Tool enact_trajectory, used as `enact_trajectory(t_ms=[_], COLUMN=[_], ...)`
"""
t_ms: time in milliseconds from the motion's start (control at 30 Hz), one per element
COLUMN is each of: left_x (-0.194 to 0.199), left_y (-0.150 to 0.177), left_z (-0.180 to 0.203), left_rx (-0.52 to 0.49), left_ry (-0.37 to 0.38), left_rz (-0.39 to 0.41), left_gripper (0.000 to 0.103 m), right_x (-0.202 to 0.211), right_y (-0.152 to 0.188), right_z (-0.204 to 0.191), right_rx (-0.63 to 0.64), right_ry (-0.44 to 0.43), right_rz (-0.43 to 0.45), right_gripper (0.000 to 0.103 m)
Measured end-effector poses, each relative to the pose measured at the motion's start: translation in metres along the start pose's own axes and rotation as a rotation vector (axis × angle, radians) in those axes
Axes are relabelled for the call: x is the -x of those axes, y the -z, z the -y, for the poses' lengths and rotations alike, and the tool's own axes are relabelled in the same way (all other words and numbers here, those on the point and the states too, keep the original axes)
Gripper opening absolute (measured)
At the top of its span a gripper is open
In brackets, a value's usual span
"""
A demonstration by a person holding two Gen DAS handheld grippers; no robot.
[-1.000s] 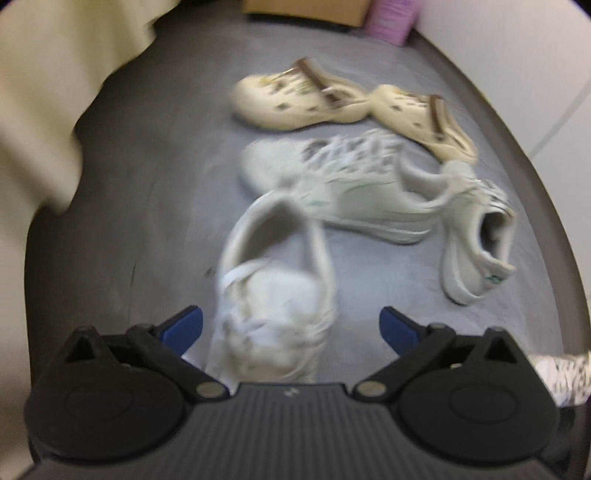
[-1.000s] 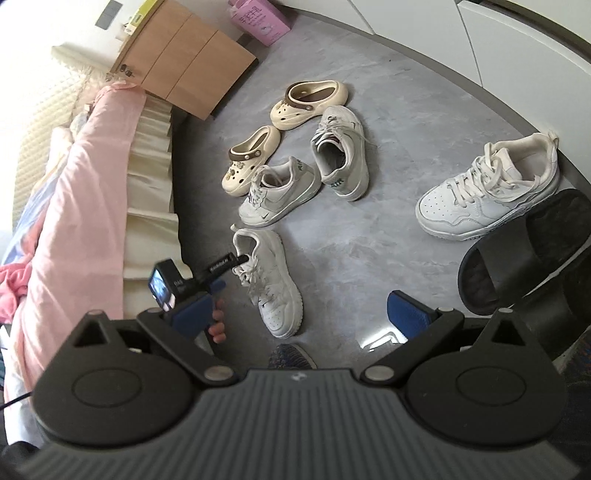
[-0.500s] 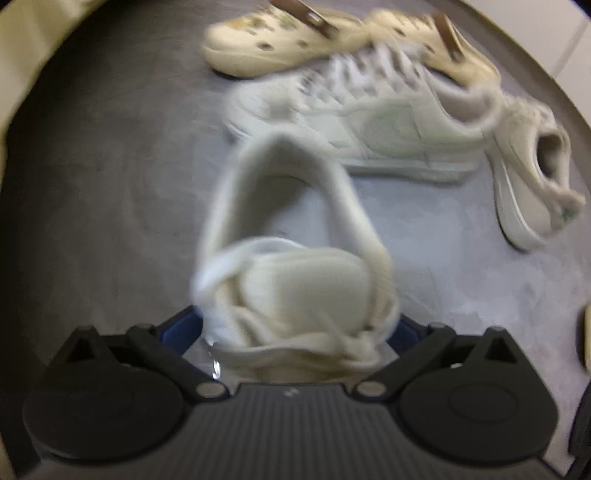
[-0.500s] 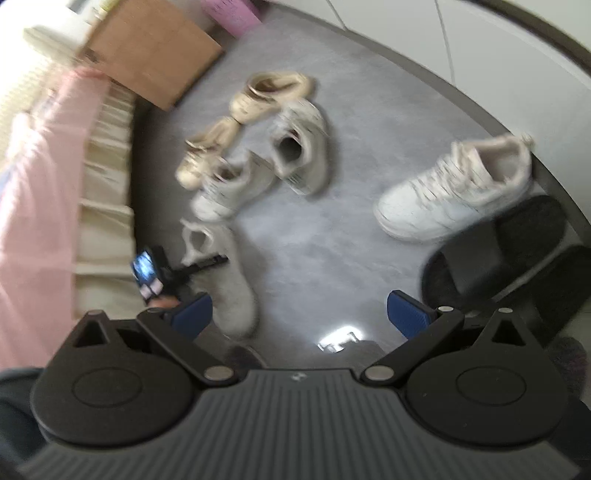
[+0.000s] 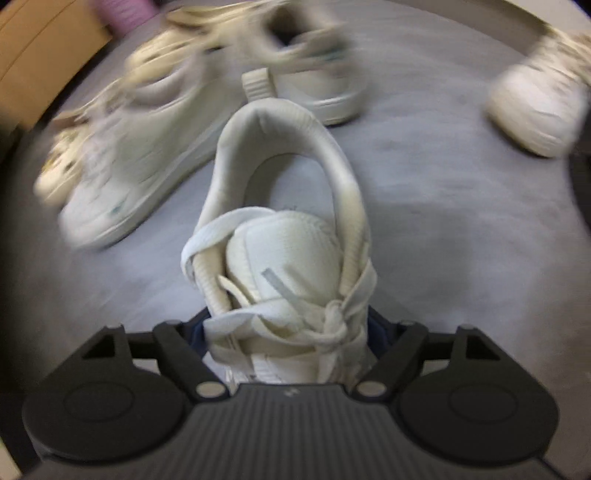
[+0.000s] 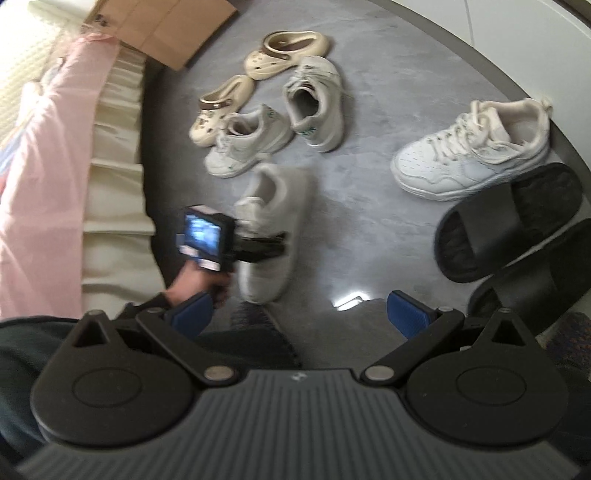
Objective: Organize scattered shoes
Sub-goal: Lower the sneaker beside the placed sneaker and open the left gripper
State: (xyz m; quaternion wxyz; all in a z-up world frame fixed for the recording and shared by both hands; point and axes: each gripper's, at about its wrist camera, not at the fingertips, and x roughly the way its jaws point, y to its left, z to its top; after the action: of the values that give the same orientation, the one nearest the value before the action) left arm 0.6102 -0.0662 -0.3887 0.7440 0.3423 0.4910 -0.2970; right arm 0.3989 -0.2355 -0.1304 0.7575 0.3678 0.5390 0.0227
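My left gripper (image 5: 288, 332) is shut on a white lace-up sneaker (image 5: 284, 236) at its laced middle, heel pointing away. In the right wrist view the same sneaker (image 6: 273, 206) is held by the left gripper (image 6: 266, 247) above the grey floor. Its matching white sneaker (image 6: 476, 151) lies at the right and shows in the left wrist view (image 5: 535, 103). Two white sneakers with green trim (image 6: 247, 144) (image 6: 317, 103) and two cream clogs (image 6: 221, 107) (image 6: 288, 53) lie behind. My right gripper (image 6: 299, 314) is open and empty, high above the floor.
Two black slides (image 6: 506, 221) (image 6: 539, 273) lie at the right by the white cabinet (image 6: 535, 37). A bed with a pink cover (image 6: 48, 166) runs along the left. A cardboard box (image 6: 166, 26) stands at the back.
My left gripper closed on the white sneaker and swung it rightward, away from the bed. The right gripper moved slightly; it stays open.
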Motion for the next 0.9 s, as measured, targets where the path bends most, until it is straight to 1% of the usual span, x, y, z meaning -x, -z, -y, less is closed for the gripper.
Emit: enact_trajectory(t_ms=[100,200,300,333,367,400,500,567,667,700,767,900], left_x=[0.003,0.009,0.013,0.016,0.019,0.025,0.045,0.074,0.117,0.132,0.167,0.247], left_y=[-0.015,-0.029,-0.038,-0.04,-0.045,-0.05,-0.063,-0.075,-0.099,-0.106,-0.121,-0.156], left_z=[0.027,0.062,0.079,0.082,0.082,0.081,0.076,0.067,0.05,0.047,0.044,0.042], left_rx=[-0.12,-0.282,-0.346,-0.345,-0.336,-0.325,-0.307,-0.277,-0.222,-0.208,-0.18,-0.106], left_ry=[0.052,0.086,0.082,0.074,0.076,0.083,0.095,0.096,0.158,0.168,0.17,0.142], left_rz=[0.022,0.045,0.061,0.072,0.077,0.079,0.078,0.108,0.1,0.098,0.101,0.149], left_gripper=[0.081,0.083,0.088,0.089,0.095,0.098,0.098,0.098,0.099,0.099,0.099,0.1], right_x=[-0.001,-0.002,-0.001,0.001,0.004,0.008,0.018,0.026,0.035,0.037,0.041,0.045], right_y=[0.002,0.003,0.004,0.003,0.002,0.0,-0.005,-0.01,-0.019,-0.021,-0.026,-0.039], right_z=[0.008,0.015,0.022,0.023,0.022,0.023,0.026,0.031,0.033,0.033,0.033,0.037], right_rx=[-0.003,-0.005,-0.004,0.01,0.025,0.029,0.034,0.024,0.034,0.046,0.062,0.078], right_ry=[0.033,0.066,0.097,0.103,0.107,0.108,0.115,0.121,0.125,0.132,0.142,0.162], right_rz=[-0.002,-0.004,0.008,0.024,0.044,0.065,0.124,0.154,0.199,0.215,0.243,0.277], right_gripper=[0.103,0.103,0.103,0.103,0.103,0.103,0.103,0.103,0.103,0.103,0.103,0.103])
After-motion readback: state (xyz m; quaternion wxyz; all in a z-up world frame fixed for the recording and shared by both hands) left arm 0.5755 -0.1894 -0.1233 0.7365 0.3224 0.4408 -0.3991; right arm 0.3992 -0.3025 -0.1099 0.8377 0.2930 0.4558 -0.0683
